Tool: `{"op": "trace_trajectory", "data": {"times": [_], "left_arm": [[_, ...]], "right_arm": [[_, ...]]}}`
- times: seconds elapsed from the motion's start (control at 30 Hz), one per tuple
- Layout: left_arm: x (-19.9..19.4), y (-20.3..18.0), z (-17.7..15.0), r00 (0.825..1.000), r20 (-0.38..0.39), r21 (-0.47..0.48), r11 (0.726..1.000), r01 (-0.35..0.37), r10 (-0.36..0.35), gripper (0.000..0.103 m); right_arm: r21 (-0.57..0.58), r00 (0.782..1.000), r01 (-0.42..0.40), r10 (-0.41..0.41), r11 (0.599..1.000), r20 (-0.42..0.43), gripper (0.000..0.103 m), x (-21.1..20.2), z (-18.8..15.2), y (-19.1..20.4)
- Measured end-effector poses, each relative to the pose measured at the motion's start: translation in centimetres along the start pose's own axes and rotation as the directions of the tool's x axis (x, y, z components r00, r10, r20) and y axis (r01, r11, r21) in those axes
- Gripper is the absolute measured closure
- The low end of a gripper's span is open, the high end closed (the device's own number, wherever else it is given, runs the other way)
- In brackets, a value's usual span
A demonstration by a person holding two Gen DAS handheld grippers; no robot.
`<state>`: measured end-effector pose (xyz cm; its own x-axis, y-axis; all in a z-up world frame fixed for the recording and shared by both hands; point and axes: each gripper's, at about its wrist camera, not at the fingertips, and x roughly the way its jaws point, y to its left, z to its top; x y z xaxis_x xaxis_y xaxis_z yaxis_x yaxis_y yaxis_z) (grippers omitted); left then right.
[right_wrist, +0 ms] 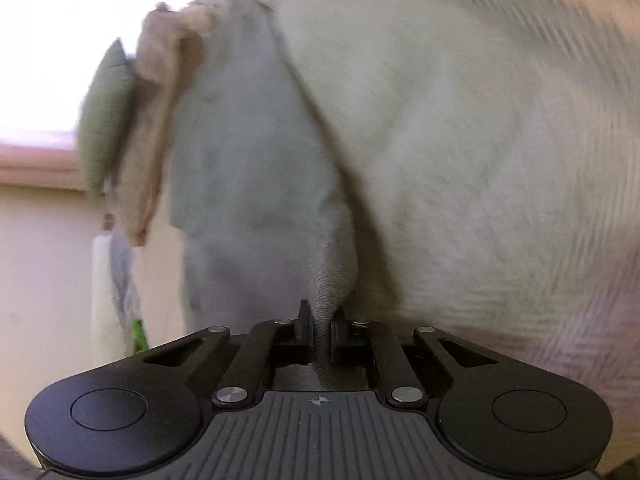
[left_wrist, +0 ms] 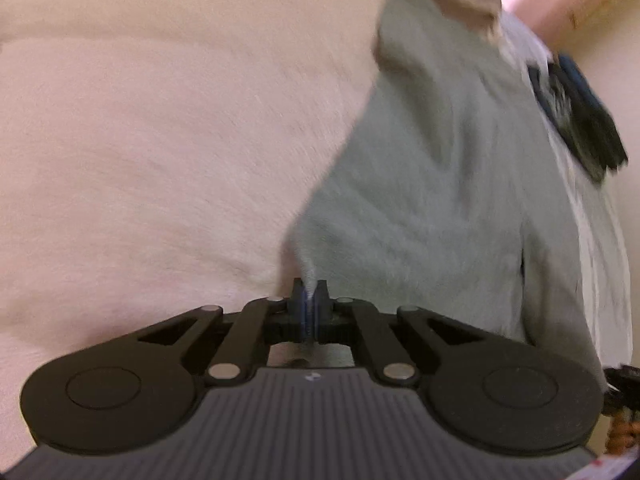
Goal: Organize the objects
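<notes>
A grey-green cloth [left_wrist: 420, 160] lies spread over a pale, soft cover [left_wrist: 160, 140]. In the left wrist view my left gripper [left_wrist: 310, 286] is shut on a pinched corner of this cloth at its near edge. In the right wrist view the same grey-green cloth [right_wrist: 240, 140] runs away from me, and my right gripper [right_wrist: 322, 312] is shut on a bunched fold of it. The fold passes between the two black fingers [right_wrist: 304, 320] and down behind them. Both views are blurred.
A crumpled beige cloth [right_wrist: 160, 120] and a green cushion [right_wrist: 106, 120] lie at the far end of the grey cloth. A white cloth [left_wrist: 600, 248] and a dark blurred object [left_wrist: 576, 112] lie along its right side. The pale cover [right_wrist: 480, 140] fills the right side.
</notes>
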<state>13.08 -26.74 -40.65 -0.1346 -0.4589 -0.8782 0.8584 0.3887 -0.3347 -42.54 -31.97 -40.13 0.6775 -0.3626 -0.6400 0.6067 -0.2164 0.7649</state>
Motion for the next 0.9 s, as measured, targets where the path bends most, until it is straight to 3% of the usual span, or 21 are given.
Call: {"op": "trace_trajectory", "data": {"times": [0.1,0.17,0.23,0.3,0.33,0.37,0.4,0.43,0.5,0.53,0.57,0.6,0.67,0.77,0.87,0.9], "left_arm": [[-5.5,-0.5,0.2,0.996,0.088,0.002,1.0,0.022,-0.022,0.101],[-9.5,-2.0,-0.1,0.989,0.143,0.052,0.998,0.039,-0.047,0.101],[-11.7,-3.7,-0.7,0.986,0.161,0.13,0.991,0.025,-0.046,0.1],[-10.7,-4.4,-1.8,0.99,0.139,0.146,0.989,0.003,-0.023,0.098],[-8.7,-4.2,-2.8,0.996,0.089,0.127,0.991,-0.029,0.018,0.098],[-6.5,-4.0,-3.8,0.998,0.028,0.121,0.991,-0.059,0.055,0.097],[-4.6,-4.0,-4.8,0.993,-0.021,0.124,0.986,-0.11,0.114,0.097],[-3.3,-4.1,-5.9,0.984,-0.055,0.133,0.978,-0.158,0.167,0.098],[-3.0,-4.1,-7.5,0.978,-0.054,0.137,0.972,-0.193,0.202,0.098],[-3.5,-4.1,-7.9,0.979,-0.049,0.116,0.974,-0.192,0.199,0.097],[-4.1,-4.1,-8.2,0.98,-0.041,0.097,0.977,-0.191,0.195,0.097],[-4.7,-4.2,-8.4,0.98,-0.028,0.087,0.977,-0.195,0.198,0.097],[-5.5,-5.0,-8.6,0.981,0.0,0.087,0.977,-0.194,0.195,0.094],[-5.9,-6.4,-8.6,0.985,0.032,0.086,0.981,-0.171,0.169,0.085],[-5.6,-7.2,-8.9,0.987,0.041,0.096,0.983,-0.156,0.153,0.083],[-5.5,-7.4,-9.1,0.989,0.042,0.094,0.985,-0.146,0.143,0.082]], "right_arm": [[-0.046,0.997,-0.071,0.071,0.996,0.009,0.101,-4.2,1.1,2.2],[-0.057,0.998,-0.062,0.063,0.996,0.011,0.102,-6.9,1.7,3.1],[-0.021,1.0,-0.019,0.02,1.0,0.016,0.103,-7.7,2.3,3.0],[-0.041,0.995,0.098,-0.098,0.994,-0.008,0.102,-6.6,2.5,1.9],[-0.052,0.985,0.165,-0.166,0.985,-0.035,0.102,-5.2,2.5,1.2],[-0.056,0.958,0.281,-0.284,0.958,-0.049,0.1,-3.6,2.4,0.3],[-0.073,0.914,0.397,-0.401,0.915,-0.055,0.097,-2.3,2.2,0.0],[-0.093,0.889,0.449,-0.454,0.889,-0.053,0.094,-1.6,1.9,0.0],[-0.187,0.876,0.475,-0.483,0.86,0.001,0.082,-1.4,1.1,1.9],[-0.281,0.859,0.501,-0.51,0.818,0.048,0.075,-1.4,0.4,3.3],[-0.422,0.85,0.508,-0.516,0.751,0.105,0.072,-1.3,-0.7,5.2],[-0.544,0.858,0.486,-0.491,0.684,0.148,0.064,-1.6,-2.2,6.3],[-0.777,0.889,0.396,-0.416,0.49,0.19,0.063,-0.8,-5.7,8.5],[-0.942,0.927,0.206,-0.36,0.266,0.101,0.063,1.4,-10.4,9.3],[-0.992,0.913,0.125,-0.395,0.033,0.102,0.063,3.0,-14.6,7.9],[-0.992,0.909,0.122,-0.401,-0.016,0.118,0.063,3.0,-15.3,7.1]]}}
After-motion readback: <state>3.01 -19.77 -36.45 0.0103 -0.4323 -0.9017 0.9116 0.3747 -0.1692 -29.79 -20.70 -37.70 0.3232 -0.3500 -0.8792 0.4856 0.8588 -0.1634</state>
